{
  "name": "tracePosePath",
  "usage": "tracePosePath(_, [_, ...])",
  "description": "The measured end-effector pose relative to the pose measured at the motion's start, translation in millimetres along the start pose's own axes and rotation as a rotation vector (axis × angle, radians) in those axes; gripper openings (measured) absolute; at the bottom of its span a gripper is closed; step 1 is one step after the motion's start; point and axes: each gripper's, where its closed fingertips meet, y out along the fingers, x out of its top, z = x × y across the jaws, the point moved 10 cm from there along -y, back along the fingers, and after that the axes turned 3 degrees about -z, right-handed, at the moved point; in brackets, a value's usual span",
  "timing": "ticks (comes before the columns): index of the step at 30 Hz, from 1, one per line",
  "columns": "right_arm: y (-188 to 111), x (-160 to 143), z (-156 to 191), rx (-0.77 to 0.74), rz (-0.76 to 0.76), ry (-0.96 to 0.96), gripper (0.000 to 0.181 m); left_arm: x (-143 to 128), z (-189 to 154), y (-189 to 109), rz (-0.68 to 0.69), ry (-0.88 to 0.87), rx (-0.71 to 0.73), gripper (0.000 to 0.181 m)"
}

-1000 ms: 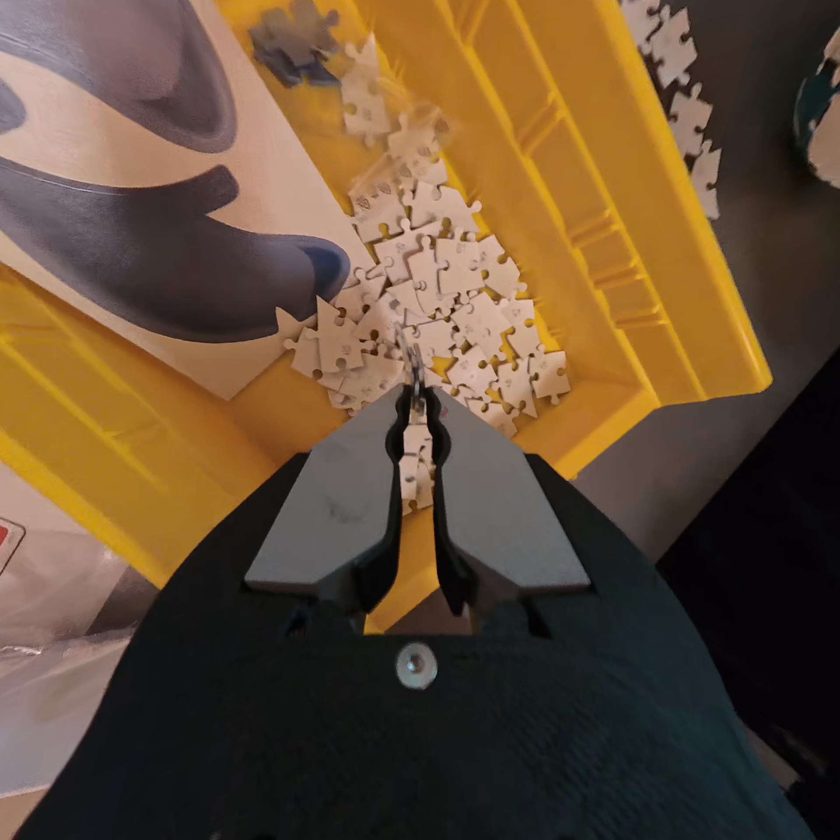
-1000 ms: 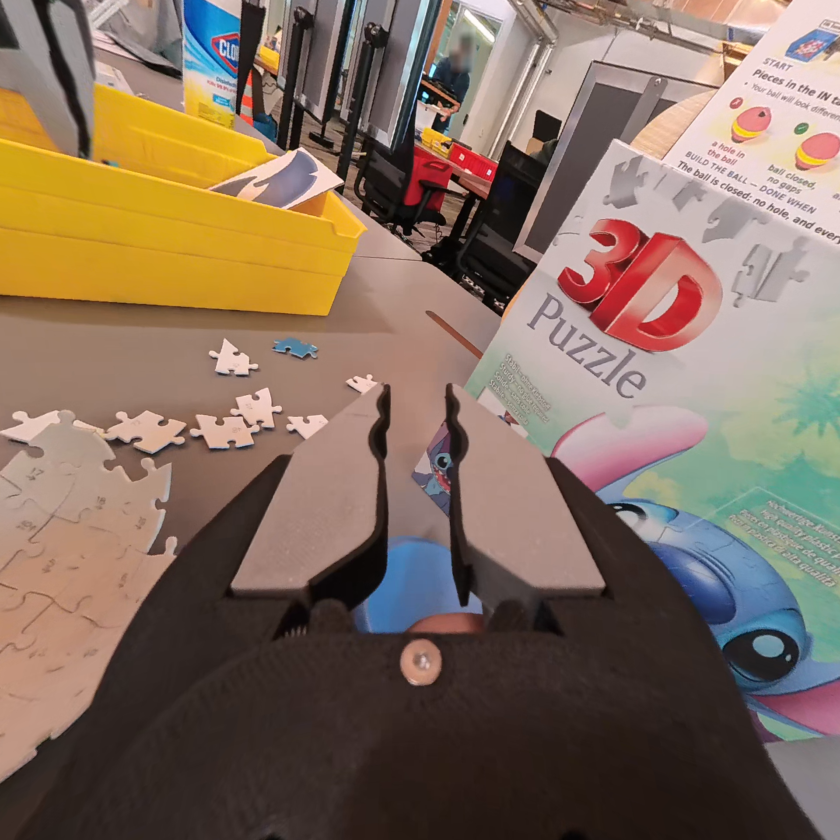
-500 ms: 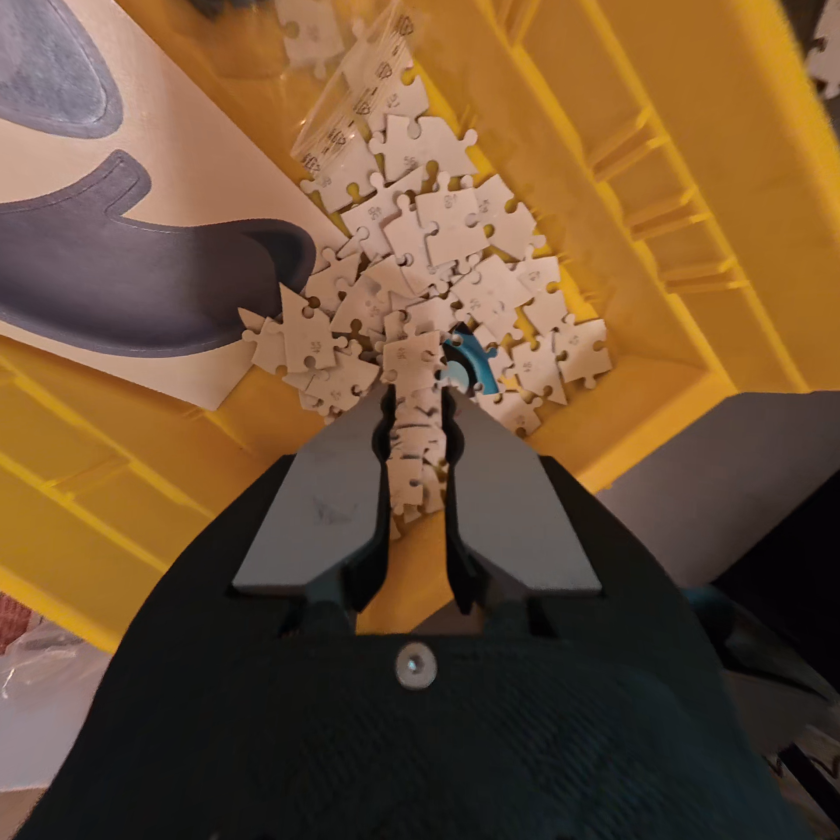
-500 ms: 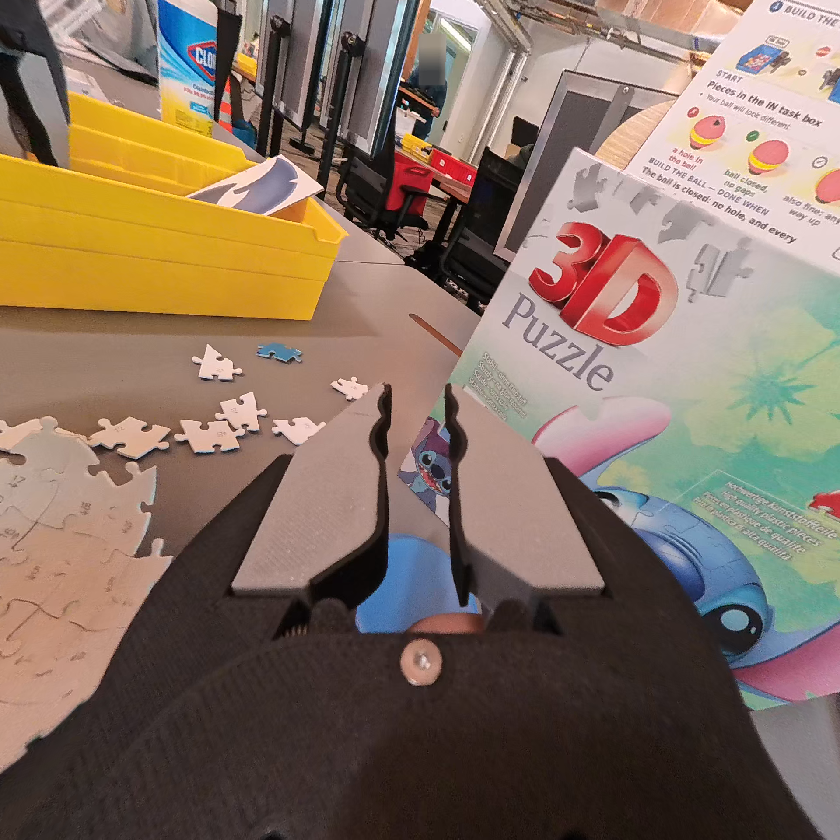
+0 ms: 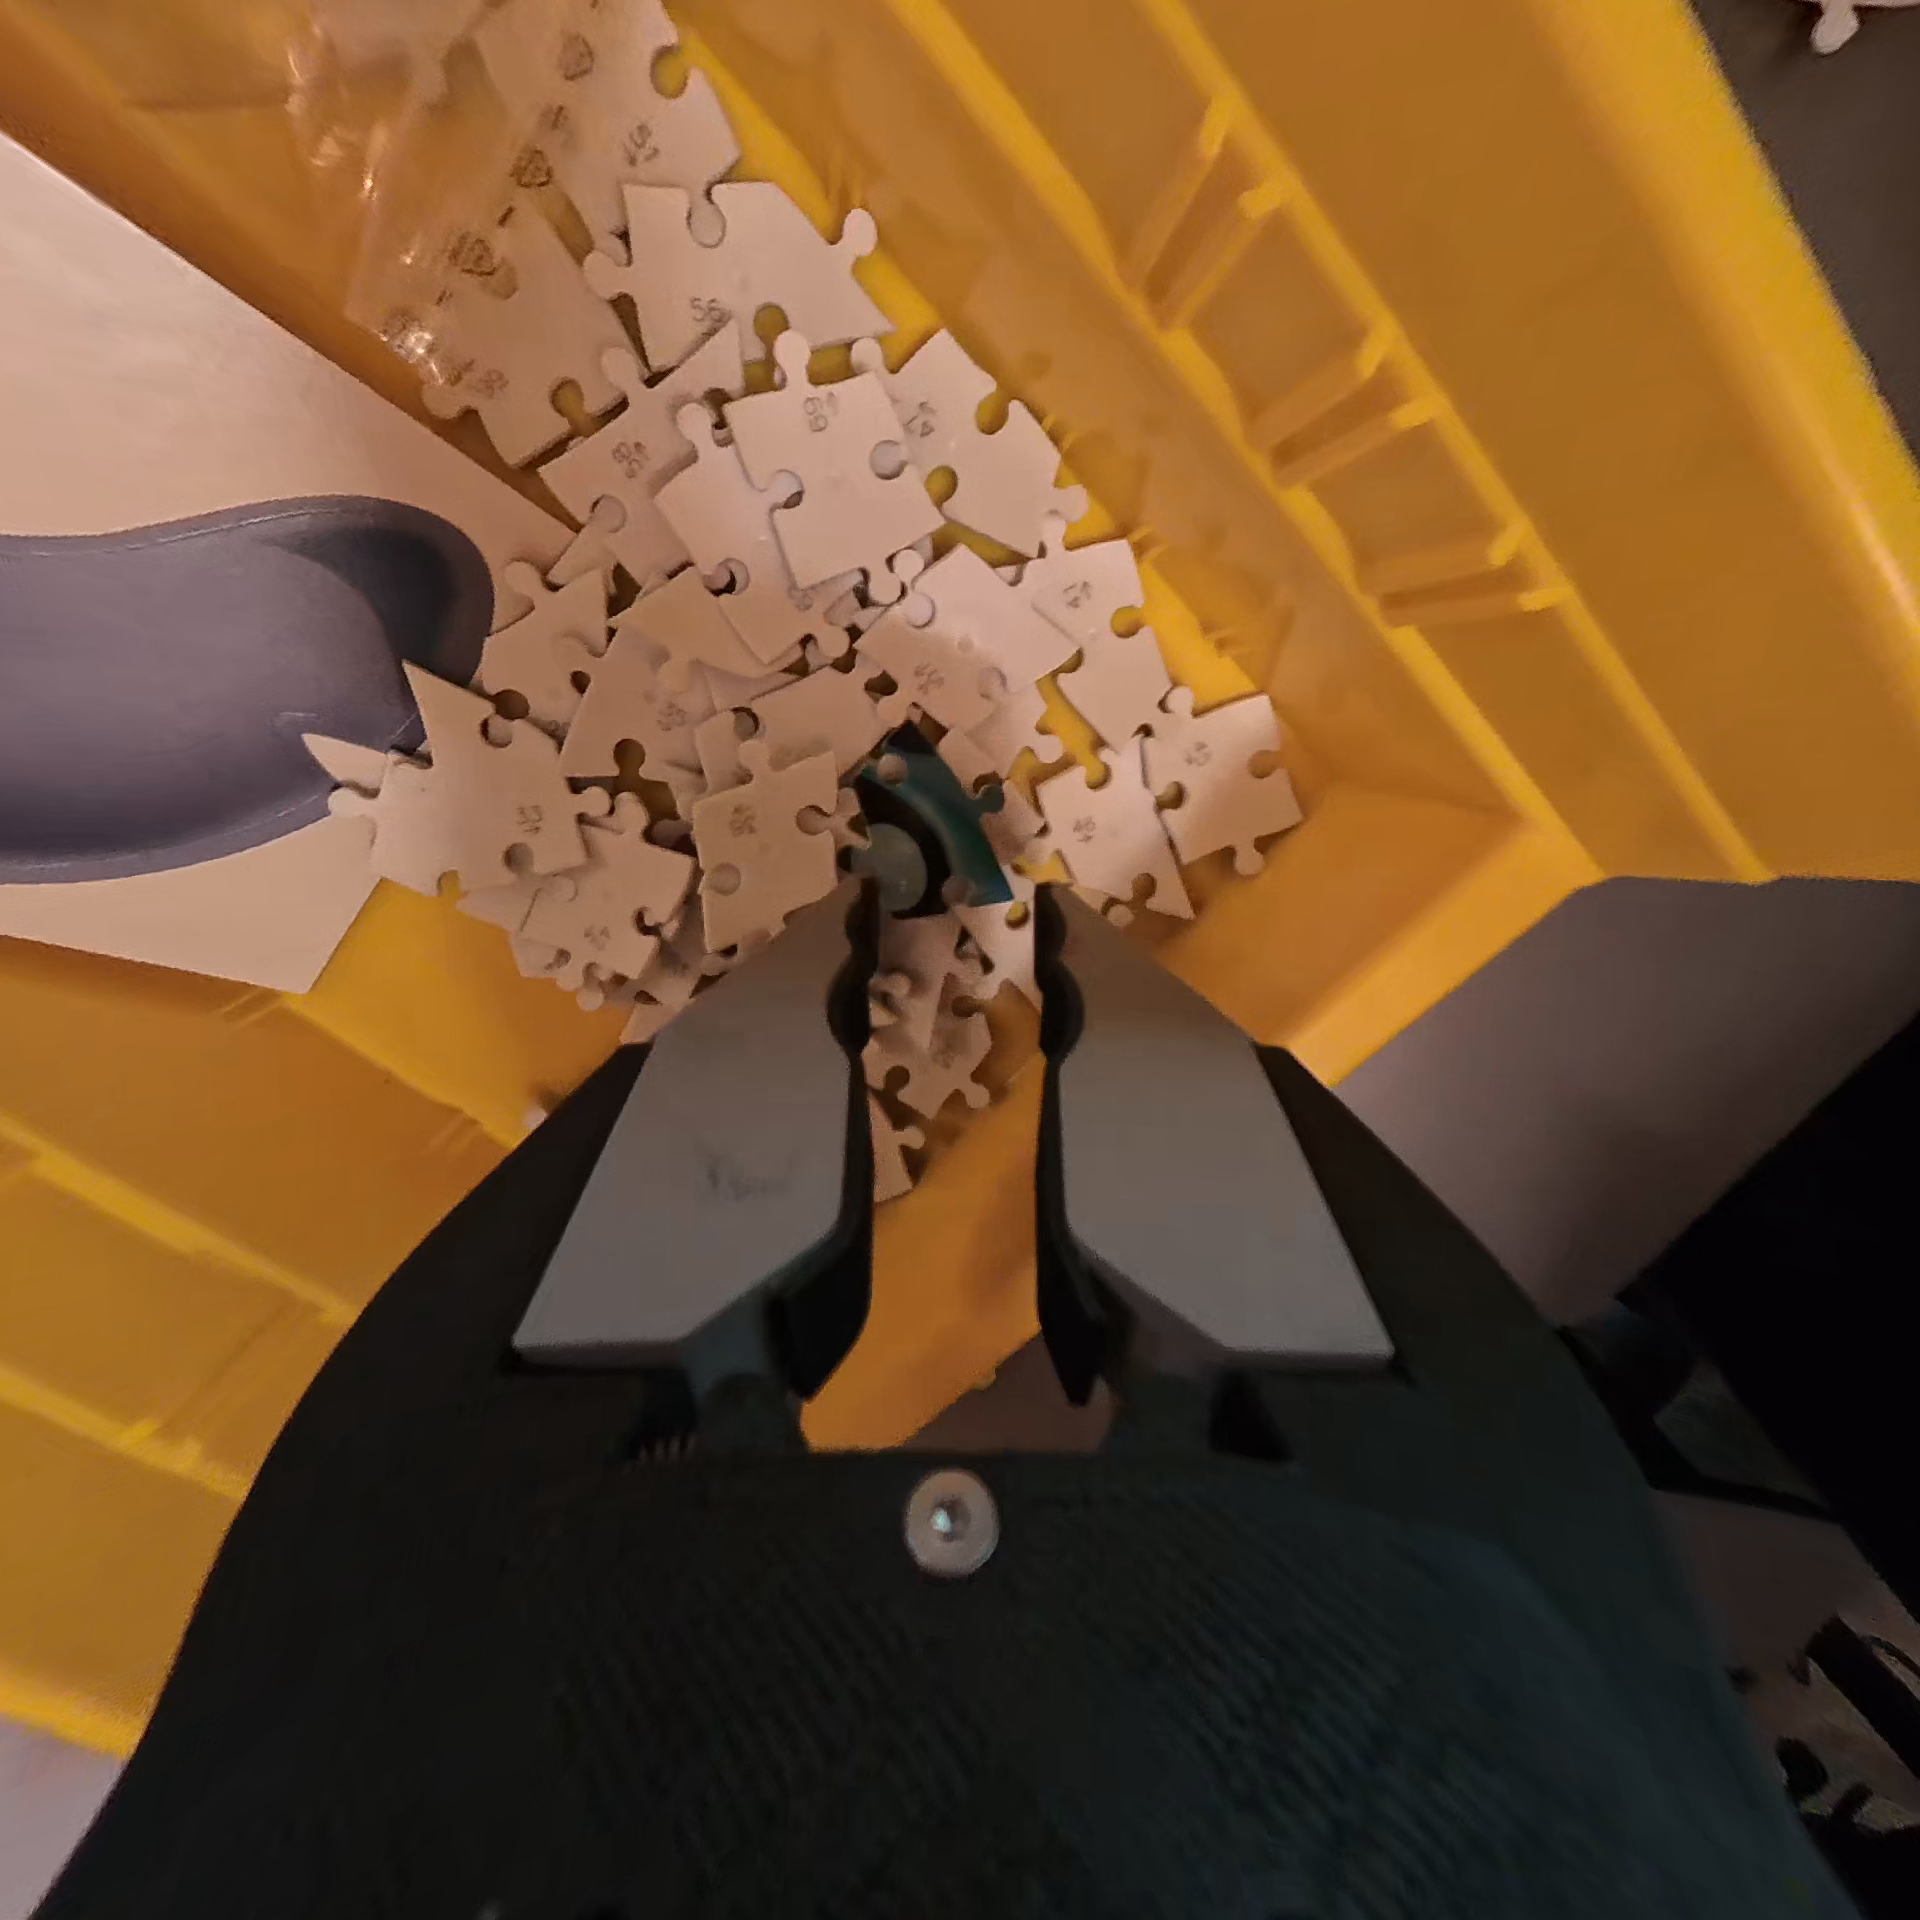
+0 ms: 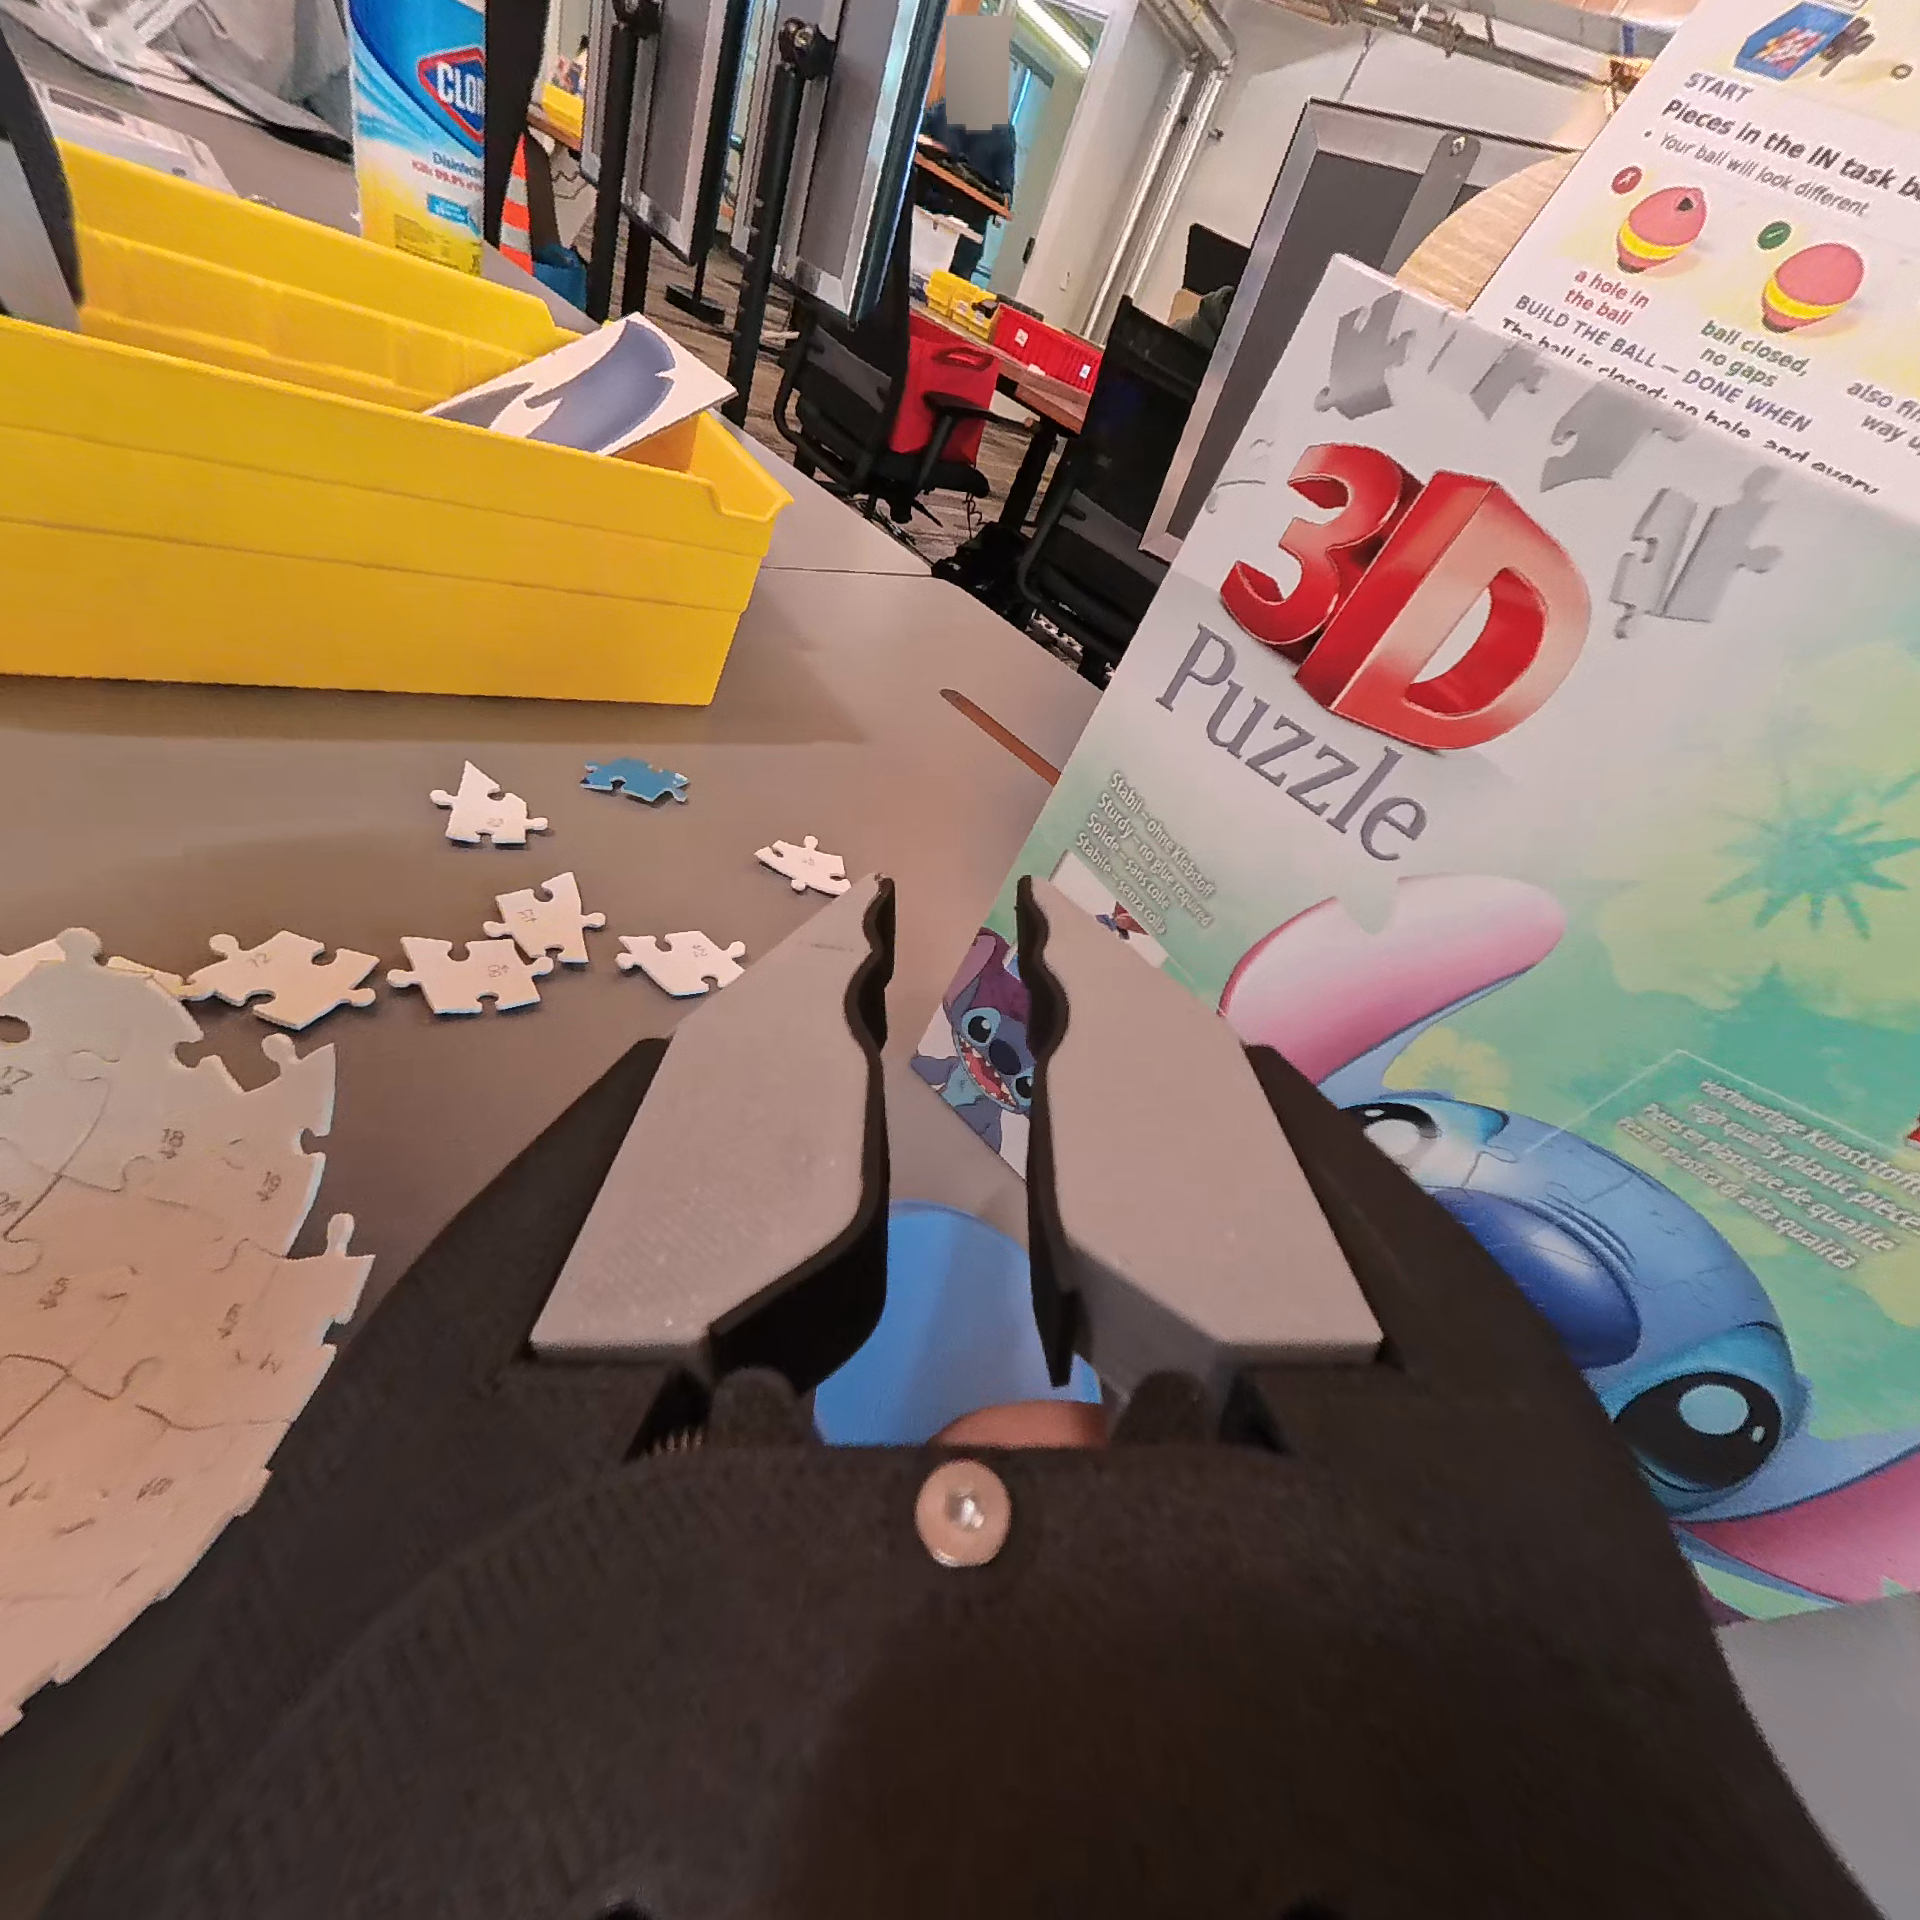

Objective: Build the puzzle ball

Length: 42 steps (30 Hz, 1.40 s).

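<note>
Puzzle pieces (image 5: 831, 582) lie heaped, mostly blank side up, in a corner of the yellow bin (image 5: 1558, 436), beside a printed card (image 5: 156, 644) that leans in the same bin. The left hand-held gripper (image 5: 945, 914) points down into this heap, its jaws apart with nothing between them, the tips just short of a teal piece (image 5: 935, 831) that shows colour among the pale ones. A second ago those jaws were nearly together on a thin piece held edge-on above the heap; half a second ago they had parted a little and the teal piece had come into sight. Now the gap is wider, and the left hand-held gripper has come closer to the pile, so the heap fills more of the left wrist view.

The right hand-held gripper (image 6: 951, 904) is held low over the grey counter (image 6: 312, 790), roughly level, its jaws a little apart and empty, pointing at the lower corner of the puzzle box (image 6: 1507, 831) that stands just ahead to its right. Its jaw gap has not changed over the second; its view has only drifted slightly. To its left, near the counter's front edge, lies the joined curved section of the ball (image 6: 135, 1247), blank side up. Loose pieces (image 6: 478, 971) and one blue piece (image 6: 634, 779) are scattered between that section and the yellow bin, which stands farther back on the counter.
</note>
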Motion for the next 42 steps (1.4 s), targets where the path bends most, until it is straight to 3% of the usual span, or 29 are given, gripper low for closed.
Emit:
tracePosePath(6, [-1.6,2.6,1.2,0.003,-0.01,-0.009,0.019,1.3,2.8,7.5,0.031,0.013,0.046,0.023])
tracePosePath(12, [-1.5,2.4,2.2,0.013,-0.009,-0.01,0.02,3.5,1.5,-3.1,-0.024,0.059,0.083,0.0])
tracePosePath(17, [-2.0,2.8,2.5,0.014,-0.009,-0.013,0.019,-2.1,3.5,-24.2,-0.051,0.158,0.266,0.0])
tracePosePath(22, [-2.2,2.7,2.3,0.011,-0.01,-0.013,0.019,-17.3,5.7,-21.0,-0.032,0.264,0.382,0.0])
tracePosePath(24, [-1.9,2.2,2.0,0.009,-0.009,-0.009,0.019,-27.1,6.4,-14.6,0.018,0.296,0.361,0.001])
tracePosePath(26, [-1.6,1.8,1.5,0.007,-0.01,-0.002,0.019,-34.8,8.0,-9.2,0.052,0.24,0.257,0.026])
tracePosePath(29, [-1.5,1.2,0.5,0.004,-0.012,0.008,0.019,-38.0,13.9,-12.2,0.035,0.126,0.128,0.037])
tracePosePath(35, [-0.4,-1.2,-1.0,0.002,-0.005,0.022,0.019,-39.6,19.4,-27.2,-0.006,0.107,0.137,0.033])
tracePosePath(42, [1.0,-3.0,-0.4,0.01,0.005,0.022,0.019,-29.5,16.1,-15.6,-0.021,0.134,0.12,0.032])
